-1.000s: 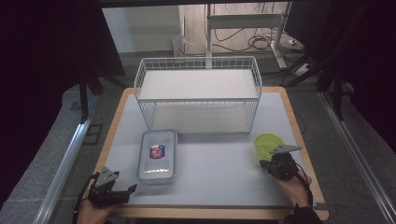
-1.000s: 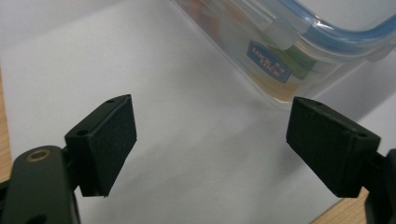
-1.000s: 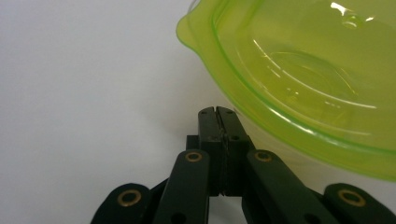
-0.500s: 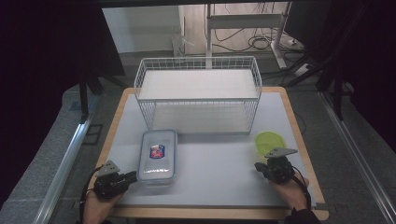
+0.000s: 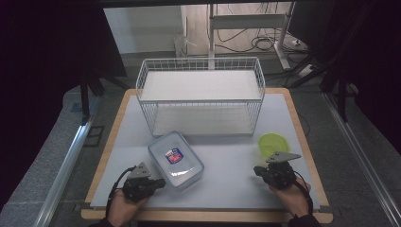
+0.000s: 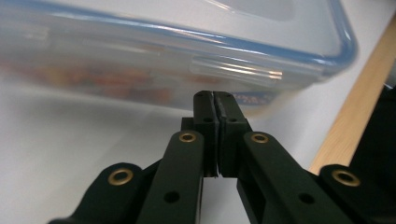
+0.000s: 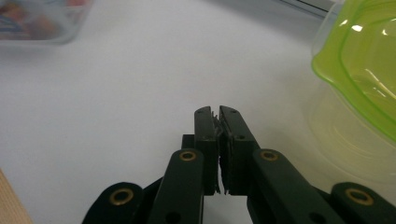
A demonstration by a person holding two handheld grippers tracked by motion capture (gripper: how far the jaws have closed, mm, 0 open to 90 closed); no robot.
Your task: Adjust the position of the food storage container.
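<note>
A clear lidded food box [image 5: 176,160] with a blue rim and a sticker lies on the white mat, left of centre. My left gripper [image 5: 161,182] lies at its near corner, pointing right. Its jaws have just been closing and now stand shut with nothing between them. In the left gripper view the shut tips [image 6: 215,95] sit just short of the box's side wall [image 6: 140,46]. A small green lidded tub [image 5: 273,143] stands at the right. My right gripper [image 5: 257,170] rests just in front of it, shut and empty. The right gripper view has the shut tips [image 7: 215,112] left of the tub [image 7: 359,60].
A white wire basket [image 5: 201,64] with a shelf stands across the far half of the table. The wooden table edge [image 5: 108,142] frames the white mat [image 5: 227,170]. Dark floor, rails and cables surround the table.
My left gripper slid right across the mat to the food box's near corner and its jaws went from wide open to shut. The right gripper shifted slightly toward the near edge.
</note>
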